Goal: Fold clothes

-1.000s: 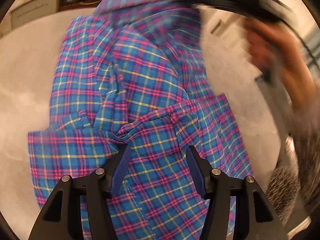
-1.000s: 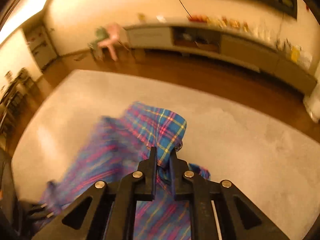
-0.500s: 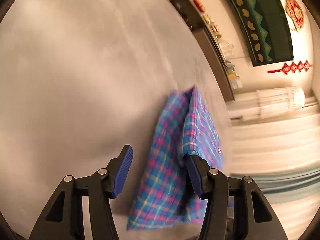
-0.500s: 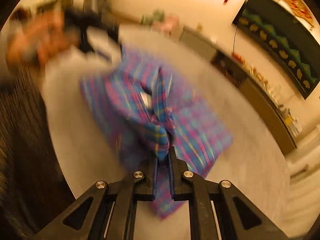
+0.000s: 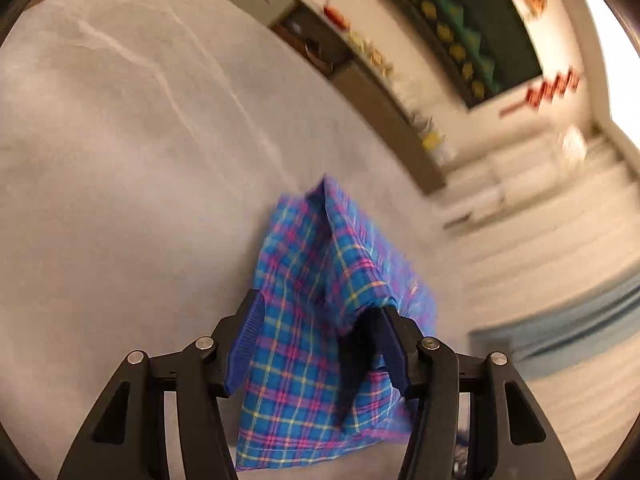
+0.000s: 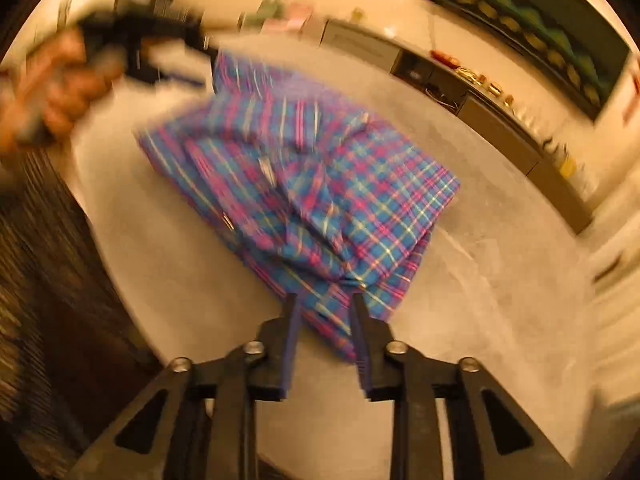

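Note:
The blue and pink plaid shirt (image 6: 320, 184) lies folded in a rough rectangle on the grey carpet (image 6: 500, 280). My right gripper (image 6: 324, 300) hovers at its near corner, jaws opening, the cloth's edge just past the tips and not pinched. In the left wrist view a raised corner of the shirt (image 5: 316, 264) sits between the fingers of my left gripper (image 5: 320, 308). Those jaws are wide and opening, with cloth draped over the right finger (image 5: 394, 344). The right wrist view shows that left gripper (image 6: 200, 46) blurred at the shirt's far corner, held by a hand (image 6: 60, 80).
A low grey sideboard (image 6: 500, 128) with small items on top runs along the wall beyond the carpet. The person's dark striped clothing (image 6: 40, 280) fills the left side. Pale blurred furnishings (image 5: 540, 220) stand to the right of the carpet (image 5: 140, 140).
The right gripper, shut on a fold of the shirt, carried it across and has let go. The left view swung from above the spread shirt to its corner.

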